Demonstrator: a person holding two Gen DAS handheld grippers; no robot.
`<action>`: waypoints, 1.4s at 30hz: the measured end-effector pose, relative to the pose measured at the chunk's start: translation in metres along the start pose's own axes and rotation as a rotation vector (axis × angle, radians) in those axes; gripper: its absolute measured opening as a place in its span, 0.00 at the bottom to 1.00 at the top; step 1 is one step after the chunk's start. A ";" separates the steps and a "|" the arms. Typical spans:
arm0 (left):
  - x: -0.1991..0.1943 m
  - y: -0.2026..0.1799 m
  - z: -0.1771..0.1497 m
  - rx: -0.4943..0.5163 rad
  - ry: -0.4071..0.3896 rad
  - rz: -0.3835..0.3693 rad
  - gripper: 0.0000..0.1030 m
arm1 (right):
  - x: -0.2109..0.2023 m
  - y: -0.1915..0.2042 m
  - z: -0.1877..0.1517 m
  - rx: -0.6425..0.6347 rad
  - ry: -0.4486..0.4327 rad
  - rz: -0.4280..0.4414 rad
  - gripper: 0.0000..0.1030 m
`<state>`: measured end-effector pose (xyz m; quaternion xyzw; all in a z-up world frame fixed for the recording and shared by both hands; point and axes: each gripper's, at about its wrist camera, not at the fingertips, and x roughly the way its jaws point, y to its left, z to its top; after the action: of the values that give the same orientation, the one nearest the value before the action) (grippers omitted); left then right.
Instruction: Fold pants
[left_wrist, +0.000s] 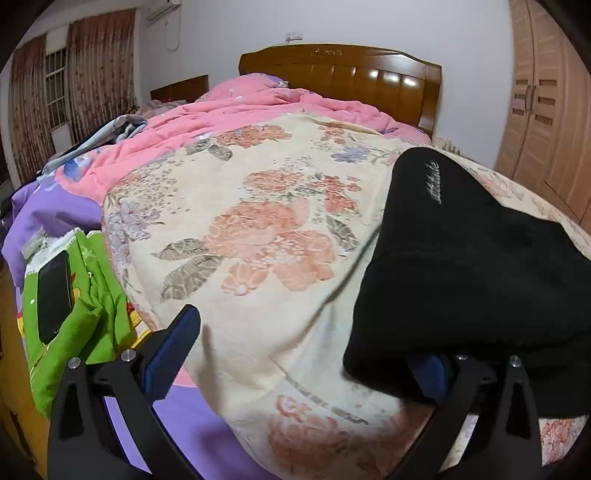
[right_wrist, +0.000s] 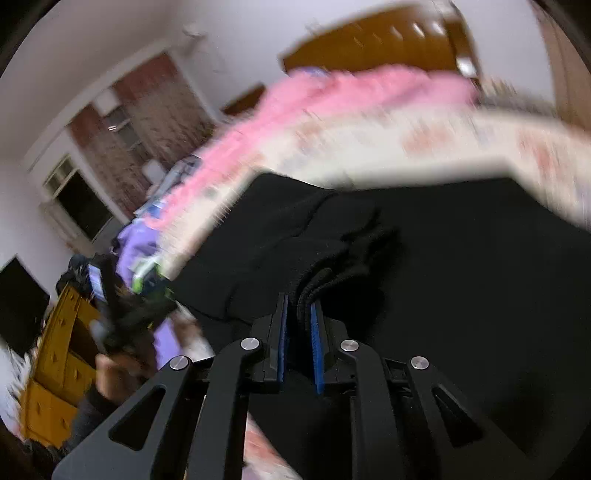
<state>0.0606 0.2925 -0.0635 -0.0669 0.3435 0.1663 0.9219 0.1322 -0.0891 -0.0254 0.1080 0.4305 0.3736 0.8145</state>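
Observation:
Black pants (left_wrist: 465, 266) lie on the right side of a floral cream blanket (left_wrist: 258, 236) on the bed. My left gripper (left_wrist: 303, 354) is open wide over the blanket; its left blue pad (left_wrist: 171, 354) is bare and the pants' near edge drapes over its right finger (left_wrist: 430, 373). In the blurred right wrist view, my right gripper (right_wrist: 300, 325) is shut on a bunched fold of the pants (right_wrist: 332, 258), which fill the lower middle of the view.
A pink quilt (left_wrist: 207, 122) and wooden headboard (left_wrist: 340, 74) lie beyond the blanket. Green cloth with a black phone (left_wrist: 53, 295) sits at the bed's left edge. A wardrobe (left_wrist: 543, 110) stands to the right. A yellow cabinet (right_wrist: 55, 354) is on the left.

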 end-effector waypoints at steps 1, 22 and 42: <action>-0.001 -0.002 0.001 0.013 -0.004 0.014 0.99 | 0.003 -0.001 -0.004 0.008 -0.002 0.004 0.13; -0.016 -0.025 -0.008 0.129 -0.041 0.101 0.99 | -0.045 -0.058 -0.006 0.298 -0.037 0.163 0.96; -0.018 -0.021 -0.004 0.157 -0.052 0.126 0.99 | -0.015 0.028 0.008 0.004 -0.067 0.112 0.14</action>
<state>0.0526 0.2669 -0.0547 0.0316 0.3350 0.1983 0.9206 0.1193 -0.0786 0.0026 0.1460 0.3970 0.4138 0.8061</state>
